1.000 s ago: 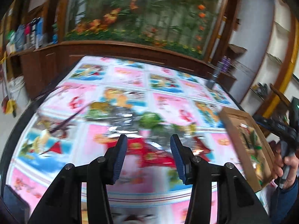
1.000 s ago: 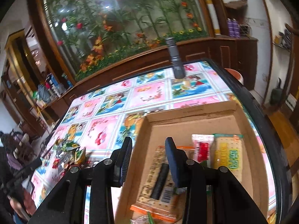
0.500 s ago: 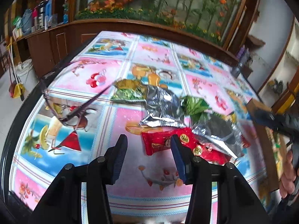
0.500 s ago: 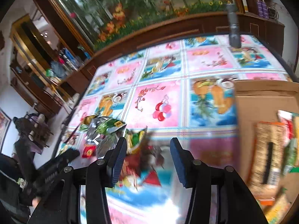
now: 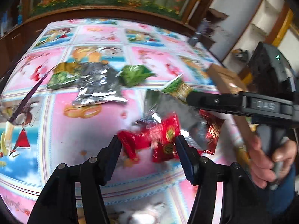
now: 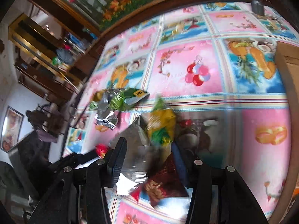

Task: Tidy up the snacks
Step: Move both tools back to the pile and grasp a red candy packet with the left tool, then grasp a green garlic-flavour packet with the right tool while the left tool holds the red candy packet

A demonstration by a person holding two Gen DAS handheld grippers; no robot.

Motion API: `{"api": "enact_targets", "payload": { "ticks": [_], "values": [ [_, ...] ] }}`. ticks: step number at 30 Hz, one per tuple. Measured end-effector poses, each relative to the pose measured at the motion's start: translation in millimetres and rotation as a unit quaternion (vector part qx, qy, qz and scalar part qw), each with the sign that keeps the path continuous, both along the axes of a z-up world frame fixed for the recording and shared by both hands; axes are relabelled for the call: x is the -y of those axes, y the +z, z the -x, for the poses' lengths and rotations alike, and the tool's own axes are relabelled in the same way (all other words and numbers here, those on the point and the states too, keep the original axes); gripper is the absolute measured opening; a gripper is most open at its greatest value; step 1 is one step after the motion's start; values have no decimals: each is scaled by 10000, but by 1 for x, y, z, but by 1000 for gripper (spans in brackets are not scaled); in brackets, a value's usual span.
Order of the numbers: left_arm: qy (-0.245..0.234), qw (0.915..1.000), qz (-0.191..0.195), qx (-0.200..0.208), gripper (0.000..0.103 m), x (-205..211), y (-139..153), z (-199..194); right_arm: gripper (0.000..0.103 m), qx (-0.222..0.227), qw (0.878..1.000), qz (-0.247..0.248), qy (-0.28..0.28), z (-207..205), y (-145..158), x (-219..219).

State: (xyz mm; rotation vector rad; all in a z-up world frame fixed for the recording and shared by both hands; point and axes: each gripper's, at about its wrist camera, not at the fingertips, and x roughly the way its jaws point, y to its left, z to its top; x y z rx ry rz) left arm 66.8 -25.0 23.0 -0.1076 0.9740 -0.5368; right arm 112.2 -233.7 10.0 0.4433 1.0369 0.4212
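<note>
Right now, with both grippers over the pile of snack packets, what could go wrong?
1. The left gripper is open around overlapping red packets; closing may catch two, or only a slippery corner.
2. The right gripper reaches into the same pile, near the yellow-green packet; in the left view it lies just beyond the left fingers, so the two could collide.
3. Strong motion blur suggests fast movement, so aim may be poor.

Glossy plastic-looking tablecloth throws glare, smooth finish. Silver foil packet at 11 o'clock, crinkled, mirror-bright. Red snack packets dead centre, shiny film wrap (print blurred). Green-yellow packet in right view, glossy film too. Left gripper fingers matt black plastic, small metal screws. Cardboard box at 3 o'clock, matt brown, paper-rough. Polished dark wood cabinet at 12.
</note>
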Motion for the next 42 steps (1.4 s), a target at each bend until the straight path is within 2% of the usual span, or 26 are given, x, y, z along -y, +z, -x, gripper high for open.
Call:
{"api": "enact_targets", "payload": {
  "ticks": [2, 6, 8, 11, 14, 16, 17, 18, 20, 21, 23, 29, 32, 36, 39, 42],
  "values": [
    [164, 9995, -167, 191, 58, 0, 3, 2, 55, 224, 9995, 141, -190, 6, 3, 6],
    [356, 9989, -247, 162, 60, -3, 1, -1, 54, 504, 9978, 336, -273, 11, 6, 12],
    [271, 9992, -259, 162, 63, 0, 1, -1, 54, 562, 9975, 336, -270, 12, 6, 13],
    [-21, 9991, -370, 193, 77, 14, -1, 4, 54, 504, 9978, 295, -322, 12, 5, 18],
    [-231, 9965, -718, 370, 78, 29, -4, 11, 54, 377, 9986, 35, -364, 11, 4, 24],
    [-142, 9945, -893, 522, 78, 33, -6, 11, 55, 370, 9986, -3, -388, 12, 4, 24],
    [-108, 9949, -867, 513, 75, 32, -6, 10, 54, 389, 9985, 33, -373, 12, 5, 23],
    [-70, 9955, -811, 485, 59, 31, -7, 9, 54, 409, 9986, 88, -335, 13, 6, 21],
    [47, 9943, -974, 429, 43, 29, -11, 6, 54, 453, 9983, 158, -320, 14, 8, 18],
    [128, 9926, -1086, 520, 28, 28, -11, 6, 55, 466, 9983, 148, -308, 15, 9, 17],
    [249, 9922, -1117, 499, 18, 24, -11, 3, 55, 501, 9981, 149, -333, 15, 10, 18],
    [733, 9934, -792, 398, 17, -2, -4, -5, 55, 613, 9970, 279, -383, 16, 12, 20],
    [915, 9916, -710, 582, 17, -9, 3, -4, 54, 734, 9946, 581, -452, 13, 11, 16],
    [1036, 9903, -604, 705, 17, -13, 10, -4, 55, 992, 9907, 699, -611, 8, 17, 19],
    [1055, 9904, -563, 688, 17, -14, 10, -5, 59, 857, 9941, 412, -525, -6, 12, 18],
    [1011, 9909, -564, 680, 17, -12, 10, -4, 59, 662, 9957, 442, -474, -19, 4, 10]
  ]
}}
